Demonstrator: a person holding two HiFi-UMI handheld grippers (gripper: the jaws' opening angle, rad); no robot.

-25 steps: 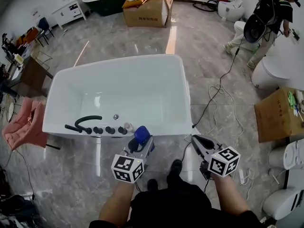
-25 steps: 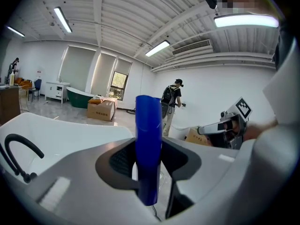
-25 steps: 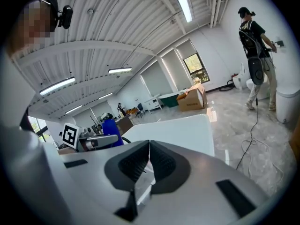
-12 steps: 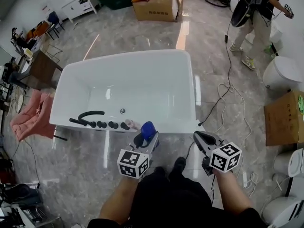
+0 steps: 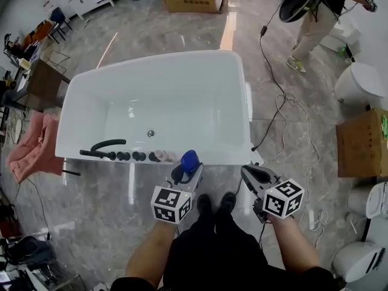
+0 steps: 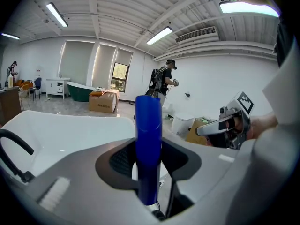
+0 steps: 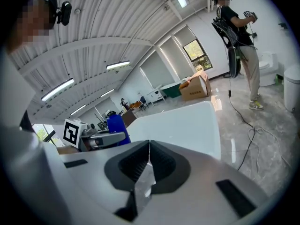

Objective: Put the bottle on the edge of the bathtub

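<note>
A blue bottle (image 5: 189, 161) stands upright between the jaws of my left gripper (image 5: 185, 170), which is shut on it just in front of the near rim of the white bathtub (image 5: 239, 102). In the left gripper view the blue bottle (image 6: 148, 144) rises between the dark pads, with the bathtub (image 6: 70, 130) behind it. My right gripper (image 5: 250, 173) hovers to the right of the tub's near corner, its jaws shut with nothing between them. The right gripper view shows the closed right gripper (image 7: 149, 154), the left gripper's blue bottle (image 7: 117, 125) and the bathtub (image 7: 187, 123).
A black faucet and several knobs (image 5: 118, 153) sit on the tub's near rim, left of the bottle. A cable (image 5: 276, 111) trails over the floor on the right. Cardboard boxes (image 5: 361, 141), toilets (image 5: 357, 83) and a person (image 5: 312, 8) are at the right and far side.
Both grippers have sunk a little and the head view has shifted, so the tub's near rim lies closer to the bottle. The person at the back has walked on.
</note>
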